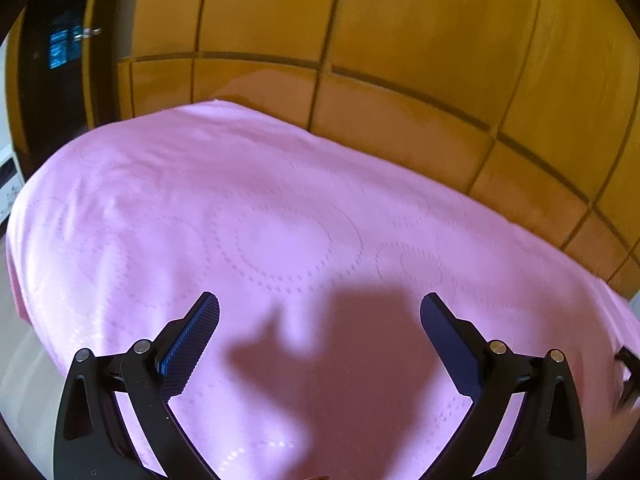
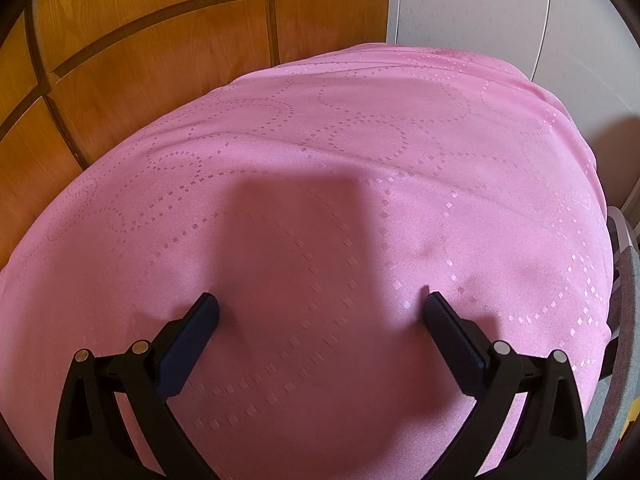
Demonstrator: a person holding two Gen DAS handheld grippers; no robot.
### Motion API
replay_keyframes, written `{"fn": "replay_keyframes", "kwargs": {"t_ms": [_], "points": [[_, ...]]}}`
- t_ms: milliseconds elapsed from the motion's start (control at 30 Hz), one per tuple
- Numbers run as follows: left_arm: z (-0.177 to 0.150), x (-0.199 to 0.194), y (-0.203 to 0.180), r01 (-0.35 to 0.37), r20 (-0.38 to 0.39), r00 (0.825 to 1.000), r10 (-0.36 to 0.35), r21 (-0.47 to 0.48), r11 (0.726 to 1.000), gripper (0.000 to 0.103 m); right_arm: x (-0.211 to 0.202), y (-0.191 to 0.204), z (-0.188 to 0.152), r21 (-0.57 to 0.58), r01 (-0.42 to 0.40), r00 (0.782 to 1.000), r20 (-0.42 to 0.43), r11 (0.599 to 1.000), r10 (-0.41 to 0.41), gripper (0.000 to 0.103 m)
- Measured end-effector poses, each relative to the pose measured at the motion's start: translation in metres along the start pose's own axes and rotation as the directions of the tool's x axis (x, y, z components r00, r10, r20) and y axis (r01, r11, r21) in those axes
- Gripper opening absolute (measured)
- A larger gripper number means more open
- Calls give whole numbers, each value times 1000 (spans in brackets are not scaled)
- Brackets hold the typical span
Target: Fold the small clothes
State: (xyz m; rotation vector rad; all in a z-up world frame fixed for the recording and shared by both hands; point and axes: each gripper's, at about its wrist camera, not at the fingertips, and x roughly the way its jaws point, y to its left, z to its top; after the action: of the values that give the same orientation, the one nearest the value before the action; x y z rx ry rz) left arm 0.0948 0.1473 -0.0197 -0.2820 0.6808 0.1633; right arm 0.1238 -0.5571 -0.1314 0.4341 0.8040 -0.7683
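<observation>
A pink cloth (image 1: pixel 280 216) with a dotted ring pattern covers the table and fills both views; it also shows in the right wrist view (image 2: pixel 360 152). No small garment is in view. My left gripper (image 1: pixel 320 306) is open and empty, held a little above the cloth, and casts a shadow on it. My right gripper (image 2: pixel 320 306) is open and empty, low over the cloth, with its fingertips (image 2: pixel 434 304) close to the surface.
Orange wooden cabinet panels (image 1: pixel 400 40) stand behind the table and appear again in the right wrist view (image 2: pixel 140 40). A dark doorway (image 1: pixel 52 80) is at the far left. A white wall (image 2: pixel 500 8) and a grey chair edge (image 2: pixel 624 380) are at the right.
</observation>
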Motion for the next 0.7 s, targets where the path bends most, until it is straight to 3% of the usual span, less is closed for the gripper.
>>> {"fn": "replay_keyframes", "kwargs": {"t_ms": [367,700], "points": [[11,-16,-13,61,38,997,-60,-30,998,100,-1,0,0,0,0,1000,0,1000,0,101],[-12,11,-29,63,-57,996,-62,15,998,100,0,0,0,0,0,1000,0,1000,0,101]]}}
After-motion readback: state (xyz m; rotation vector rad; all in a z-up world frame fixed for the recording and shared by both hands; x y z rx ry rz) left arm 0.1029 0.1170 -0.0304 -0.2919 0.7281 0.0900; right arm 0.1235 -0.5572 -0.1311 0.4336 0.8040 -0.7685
